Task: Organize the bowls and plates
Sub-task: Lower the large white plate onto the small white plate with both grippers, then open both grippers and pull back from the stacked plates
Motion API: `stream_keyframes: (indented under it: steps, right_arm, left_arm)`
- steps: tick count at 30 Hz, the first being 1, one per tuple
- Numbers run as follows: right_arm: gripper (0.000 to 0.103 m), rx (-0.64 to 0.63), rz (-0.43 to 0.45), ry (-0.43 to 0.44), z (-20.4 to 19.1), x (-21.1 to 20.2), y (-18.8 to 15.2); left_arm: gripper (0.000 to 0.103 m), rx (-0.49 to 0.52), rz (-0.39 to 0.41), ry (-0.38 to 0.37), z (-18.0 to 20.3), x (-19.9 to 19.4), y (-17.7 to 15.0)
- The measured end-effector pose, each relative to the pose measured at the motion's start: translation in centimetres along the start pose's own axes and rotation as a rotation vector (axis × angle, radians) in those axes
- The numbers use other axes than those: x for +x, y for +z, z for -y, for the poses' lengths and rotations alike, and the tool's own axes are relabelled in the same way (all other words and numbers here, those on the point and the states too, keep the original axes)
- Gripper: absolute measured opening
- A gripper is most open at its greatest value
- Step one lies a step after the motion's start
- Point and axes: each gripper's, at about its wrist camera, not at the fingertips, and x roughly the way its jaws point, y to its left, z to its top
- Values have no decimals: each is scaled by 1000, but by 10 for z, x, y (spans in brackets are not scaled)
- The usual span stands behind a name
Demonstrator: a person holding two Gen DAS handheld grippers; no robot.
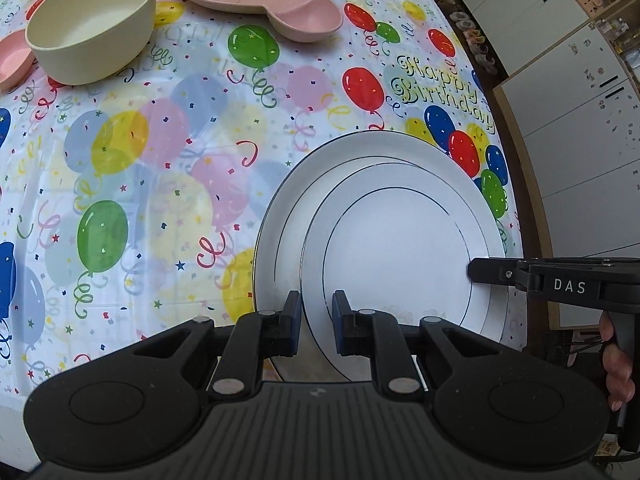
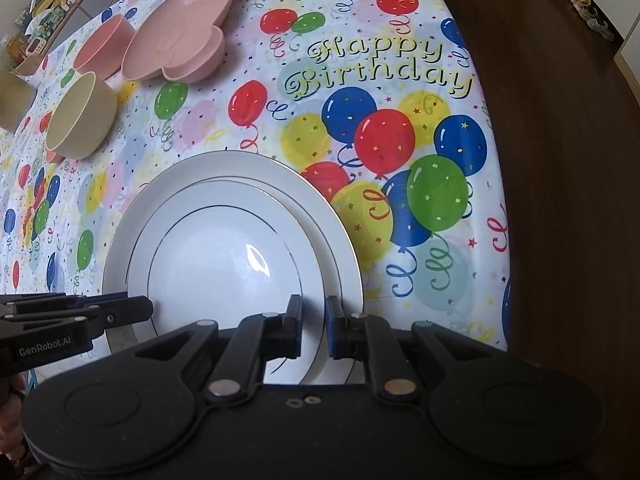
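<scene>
Left tool [image 1: 316, 322], apparently gripping small plate [image 1: 400, 248] rim

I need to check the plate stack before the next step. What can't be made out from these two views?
- Left wrist view: near rim of the small white plate is hidden behind the left gripper.
- Right wrist view: its near rim is hidden behind the right gripper; whether pads pinch the rim is unclear.
- Large white plate: near side hidden in both.
- Pink bowl: cut off by the left edge.
</scene>
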Motion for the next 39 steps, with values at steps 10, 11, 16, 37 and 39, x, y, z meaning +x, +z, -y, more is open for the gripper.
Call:
stream_keyframes:
  steps: [10, 11, 16, 37, 39]
  right_arm:
    - [9, -3, 0, 4, 0, -1, 1]
    - [10, -8, 5, 3, 0, -1, 0]
    - [17, -25, 20, -3, -3, -6, 0]
    - [44, -209, 247, -13, -73, -67, -15]
    - [51, -216, 272, -20, -81, -74, -14]
  left_arm:
    - [15, 4, -9, 3, 0, -2, 0]
    - [15, 6, -9, 4, 0, -3, -1]
    - [15, 23, 5, 6, 2, -9, -6]
    - [21, 115, 289, 23, 2, -93, -10]
    - [21, 115, 314, 18, 0, -100, -9]
